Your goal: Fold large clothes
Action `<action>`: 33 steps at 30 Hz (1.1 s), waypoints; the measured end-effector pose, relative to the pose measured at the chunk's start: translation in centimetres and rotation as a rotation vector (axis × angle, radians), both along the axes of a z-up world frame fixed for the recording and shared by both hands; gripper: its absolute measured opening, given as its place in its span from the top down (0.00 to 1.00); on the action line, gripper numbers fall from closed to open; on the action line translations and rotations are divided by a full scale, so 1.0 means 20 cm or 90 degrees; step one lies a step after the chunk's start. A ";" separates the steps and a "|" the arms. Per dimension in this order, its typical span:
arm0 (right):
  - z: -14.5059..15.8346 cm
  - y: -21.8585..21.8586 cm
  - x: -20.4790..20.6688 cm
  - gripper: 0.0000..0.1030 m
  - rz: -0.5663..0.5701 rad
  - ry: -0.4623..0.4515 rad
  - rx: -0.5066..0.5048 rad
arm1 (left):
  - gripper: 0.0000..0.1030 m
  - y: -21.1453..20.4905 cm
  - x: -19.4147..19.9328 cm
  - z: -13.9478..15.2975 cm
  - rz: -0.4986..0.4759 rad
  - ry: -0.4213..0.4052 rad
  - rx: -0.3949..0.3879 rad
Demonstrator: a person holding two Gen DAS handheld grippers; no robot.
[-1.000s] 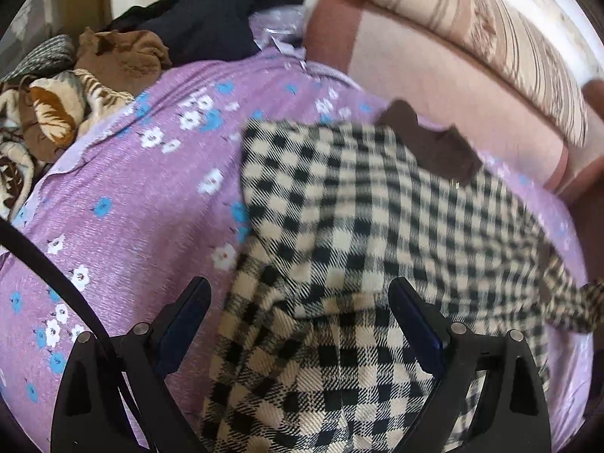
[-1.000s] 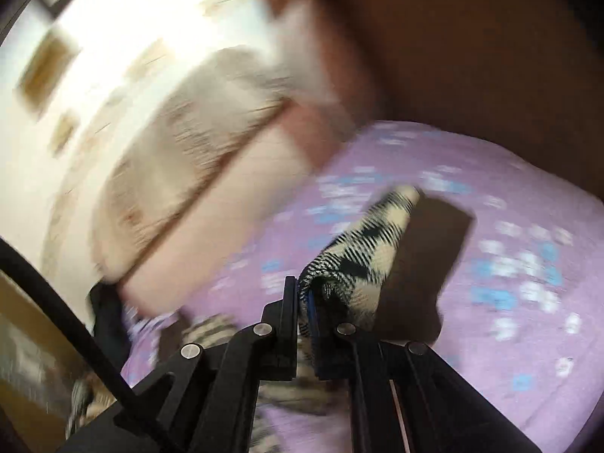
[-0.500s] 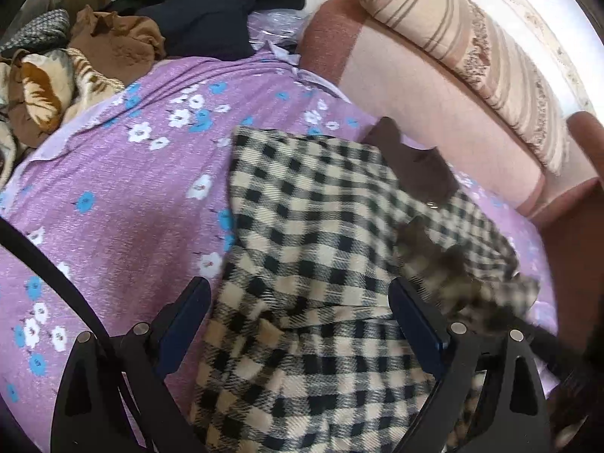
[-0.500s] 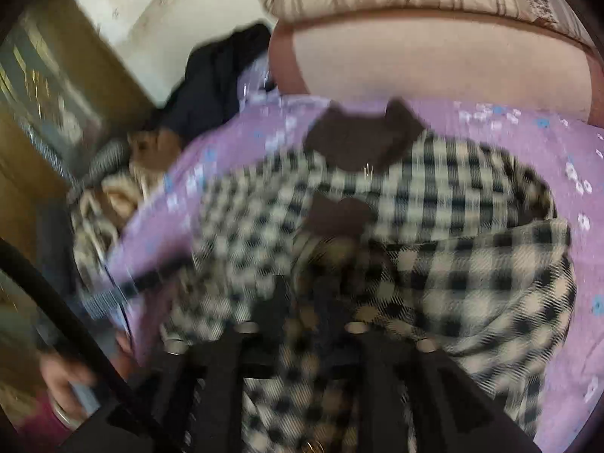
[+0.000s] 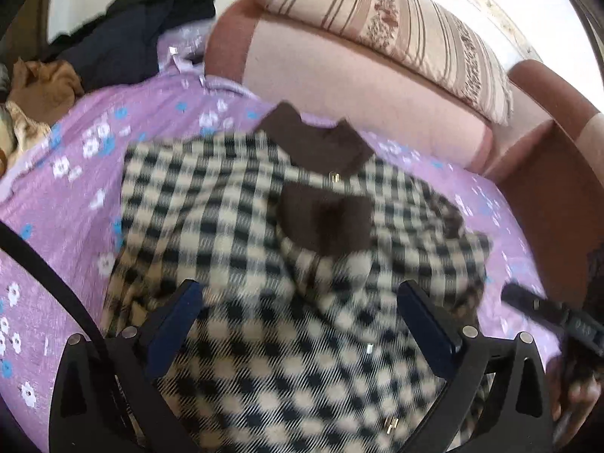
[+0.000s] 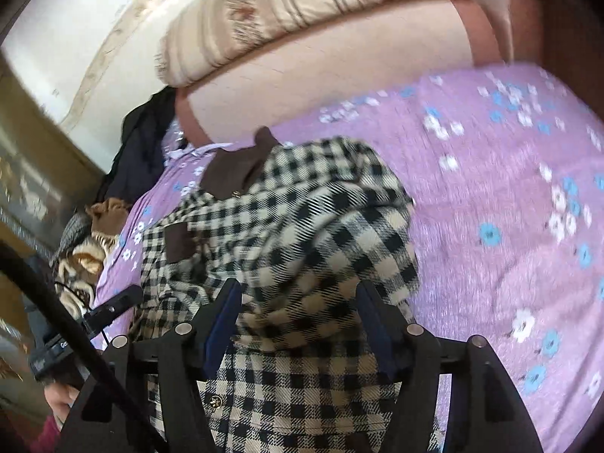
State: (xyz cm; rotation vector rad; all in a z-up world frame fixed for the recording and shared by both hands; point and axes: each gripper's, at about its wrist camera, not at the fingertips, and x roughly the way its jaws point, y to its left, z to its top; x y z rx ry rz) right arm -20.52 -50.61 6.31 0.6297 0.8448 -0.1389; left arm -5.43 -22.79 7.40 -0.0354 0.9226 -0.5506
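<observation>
Left gripper [image 5: 302,324]: nearest in the left wrist view, fingers [image 5: 177,324] spread wide with the checked cloth below the gap; the pads press on nothing.
Right gripper [image 6: 300,324]: fingers [image 6: 224,321] apart, having just been opening; a raised fold of the garment shows between them, but the pads do not pinch it.
Checked garment [image 5: 241,249]: a large black-and-cream checked coat or shirt, thick and woolly in look, spread on the purple sheet in front of both grippers. Its cloth lies in soft ridges, one sleeve or side folded over the body.
Buttons [image 6: 216,401]: small gold ones, one near the right gripper's fingers, others further up the front.
Brown patch [image 5: 324,222]: a dark brown pocket flap or cuff on the chest, mid-garment.
Brown collar [image 5: 313,143]: at the far end of the garment, pointing toward the sofa back.
Purple sheet [image 5: 68,226]: lilac with white and blue flowers, covering the seat under the garment.
Sofa back [image 5: 339,79]: pink, just beyond the collar.
Striped cushion [image 5: 385,26]: cream and brown, on top of the sofa back.
Clothes pile [image 5: 124,41]: dark and tan garments heaped at the far left.
</observation>
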 end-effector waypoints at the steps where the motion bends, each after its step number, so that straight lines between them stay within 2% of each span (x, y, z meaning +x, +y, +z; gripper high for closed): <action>1: 0.01 0.00 0.02 0.34 -0.002 0.000 0.002 | 0.00 -0.04 0.01 0.00 0.010 -0.010 0.008; 4: 0.04 0.01 0.01 0.34 0.002 -0.010 -0.025 | 0.00 -0.20 0.04 -0.06 0.041 -0.043 0.099; 5: 0.04 0.00 0.01 0.33 0.001 -0.009 -0.040 | 0.08 -0.25 0.05 -0.09 0.033 -0.045 0.118; 6: 0.04 0.00 0.01 0.33 -0.003 -0.005 -0.058 | 0.22 -0.29 0.08 -0.12 0.012 -0.042 0.125; 7: 0.04 0.00 0.00 0.33 -0.011 0.002 -0.075 | 0.71 -0.30 0.10 -0.14 0.003 -0.032 0.129; 8: 0.04 -0.02 0.00 0.33 -0.020 0.009 -0.083 | 0.92 -0.30 0.14 -0.15 -0.011 -0.002 0.141; 10: 0.04 -0.07 -0.01 0.33 -0.042 0.016 -0.072 | 0.92 -0.22 0.17 -0.08 -0.002 0.008 0.091; 13: 0.02 -0.14 -0.03 0.32 -0.076 0.032 -0.044 | 0.92 -0.04 0.17 0.10 0.013 -0.046 0.042; 15: 0.02 -0.17 -0.02 0.31 -0.091 0.049 -0.067 | 0.92 0.12 0.16 0.19 0.030 -0.082 0.021; 17: 0.02 -0.18 0.00 0.30 -0.099 0.062 -0.093 | 0.92 0.26 0.15 0.18 0.049 -0.079 0.015; 20: 0.01 -0.19 0.08 0.30 -0.097 0.077 -0.103 | 0.92 0.34 0.15 0.06 0.056 -0.062 0.017; 23: 0.01 -0.17 0.18 0.30 -0.078 0.090 -0.141 | 0.91 0.35 0.20 -0.06 0.069 -0.013 0.018; 25: 0.02 -0.15 0.24 0.30 -0.067 0.093 -0.177 | 0.91 0.35 0.21 -0.03 0.069 -0.023 0.005; 27: 0.02 -0.17 0.30 0.30 -0.059 0.092 -0.184 | 0.91 0.38 0.19 0.04 0.070 -0.058 -0.020; 29: -0.03 -0.20 0.37 0.30 -0.045 0.112 -0.160 | 0.91 0.40 0.17 0.11 0.081 -0.085 -0.045; 31: -0.11 -0.22 0.41 0.31 -0.017 0.148 -0.099 | 0.91 0.46 0.16 0.19 0.103 -0.112 -0.072; 33: -0.08 -0.25 0.37 0.32 -0.035 0.120 -0.084 | 0.91 0.53 0.16 0.23 0.125 -0.119 -0.082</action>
